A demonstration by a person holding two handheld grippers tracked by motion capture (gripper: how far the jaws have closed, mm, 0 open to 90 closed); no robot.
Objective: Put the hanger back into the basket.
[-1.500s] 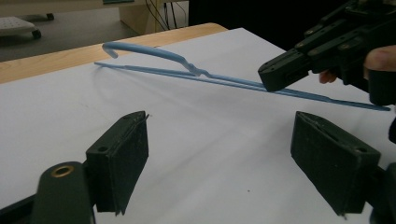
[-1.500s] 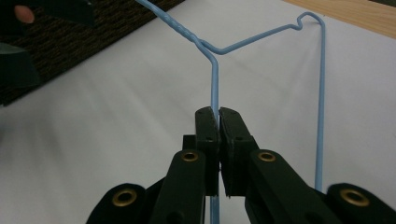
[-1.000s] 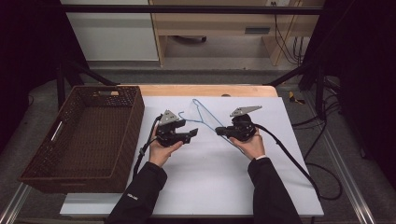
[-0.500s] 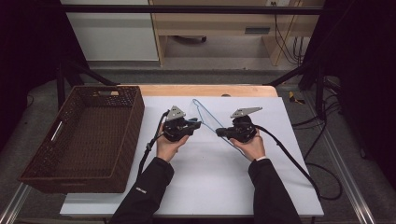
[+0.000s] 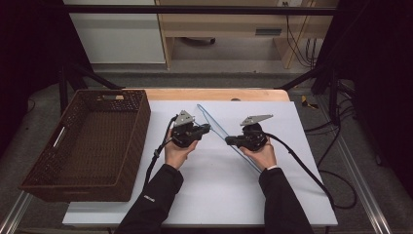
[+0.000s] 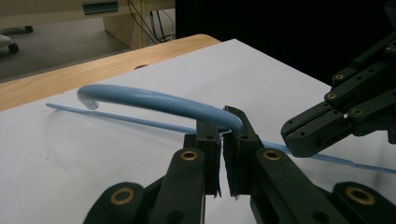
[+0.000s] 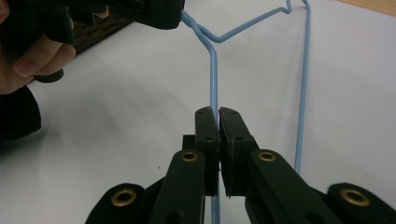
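A thin light-blue wire clothes hanger (image 5: 220,130) is held just above the white table sheet (image 5: 214,190) between my two grippers. My left gripper (image 5: 206,128) is shut on the hanger's hook; in the left gripper view the curved hook (image 6: 154,101) rises out of the closed jaws of the left gripper (image 6: 223,122). My right gripper (image 5: 229,141) is shut on a shoulder wire of the hanger. In the right gripper view the wire (image 7: 214,74) runs straight up from the tips of the right gripper (image 7: 217,112), toward the other gripper's black body (image 7: 140,11).
A dark brown wicker basket (image 5: 134,146) stands at the left of the table, with nothing showing inside it. A wooden table edge (image 5: 214,94) runs along the far side. Cables trail from both grippers; the right one (image 5: 311,175) loops off the table's right side.
My left gripper has moved right toward the hanger and closed on its hook. The hanger's far end has shifted slightly. The right gripper has stayed in place on its wire.
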